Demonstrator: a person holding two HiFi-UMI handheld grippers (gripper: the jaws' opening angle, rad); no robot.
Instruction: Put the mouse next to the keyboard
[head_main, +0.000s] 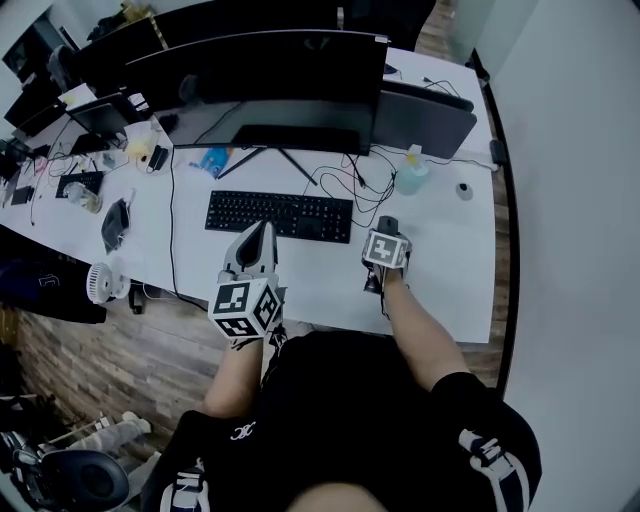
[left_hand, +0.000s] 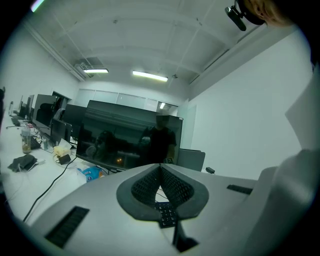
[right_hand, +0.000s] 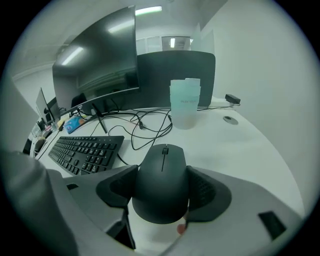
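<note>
A black mouse (right_hand: 162, 187) sits between the pads of my right gripper (right_hand: 162, 175), which press on both its sides. In the head view this gripper (head_main: 386, 232) is over the white desk (head_main: 440, 270), just right of the black keyboard (head_main: 280, 216). The keyboard (right_hand: 87, 152) lies to the mouse's left, a short way off. I cannot tell whether the mouse touches the desk. My left gripper (head_main: 260, 240) hovers at the keyboard's near edge, and its pads (left_hand: 161, 170) meet with nothing between them.
A wide curved monitor (head_main: 270, 80) stands behind the keyboard, with a second dark screen (head_main: 425, 115) to its right. Black cables (head_main: 350, 175) trail between them. A pale bottle (right_hand: 185, 102) stands ahead of the mouse. Clutter covers the desk's left end (head_main: 110, 190).
</note>
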